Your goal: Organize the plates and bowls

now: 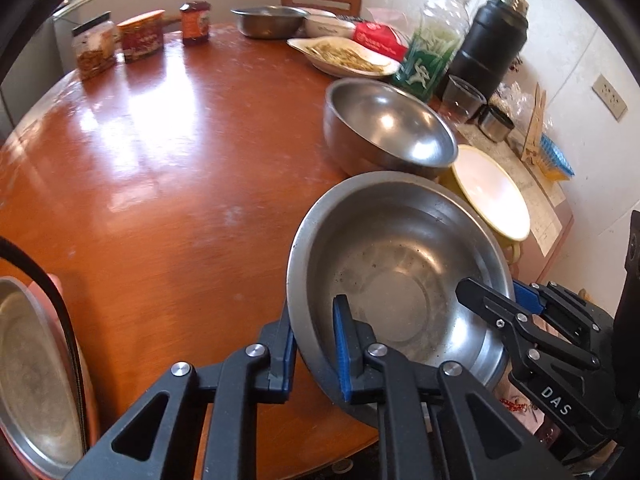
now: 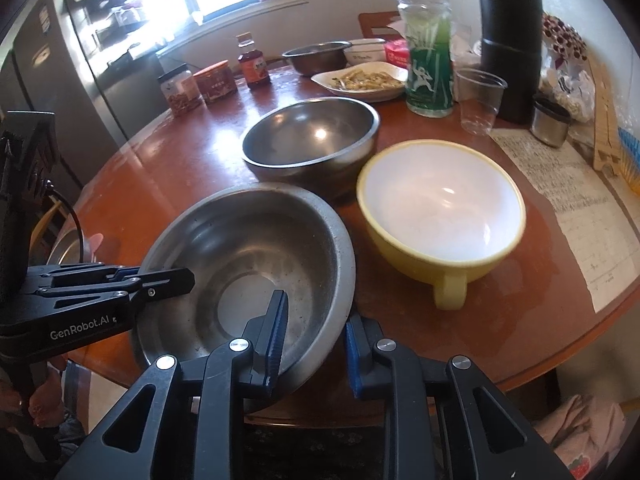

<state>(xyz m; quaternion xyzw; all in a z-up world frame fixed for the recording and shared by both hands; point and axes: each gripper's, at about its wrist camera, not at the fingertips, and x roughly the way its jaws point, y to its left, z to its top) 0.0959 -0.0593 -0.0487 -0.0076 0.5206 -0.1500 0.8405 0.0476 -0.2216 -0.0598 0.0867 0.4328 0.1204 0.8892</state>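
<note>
A shallow steel bowl [image 1: 400, 280] [image 2: 248, 272] is held tilted over the near edge of the round wooden table [image 1: 160, 184]. My left gripper [image 1: 316, 348] pinches its left rim, one finger inside and one outside. My right gripper [image 2: 316, 340] pinches its near right rim and also shows in the left wrist view [image 1: 520, 312]. The left gripper also shows in the right wrist view [image 2: 160, 280]. A deeper steel bowl [image 1: 388, 128] [image 2: 312, 140] stands behind it. A yellow bowl with a white inside [image 2: 440, 204] [image 1: 492, 188] stands to the right.
A steel plate [image 1: 32, 372] lies at the near left. Further back stand another steel bowl [image 2: 316, 54], a white plate of food [image 2: 364, 80], a green bottle [image 2: 428, 64], a plastic cup [image 2: 478, 98], a black flask [image 2: 510, 36], jars [image 1: 96, 46] and a sheet of paper [image 2: 576, 208].
</note>
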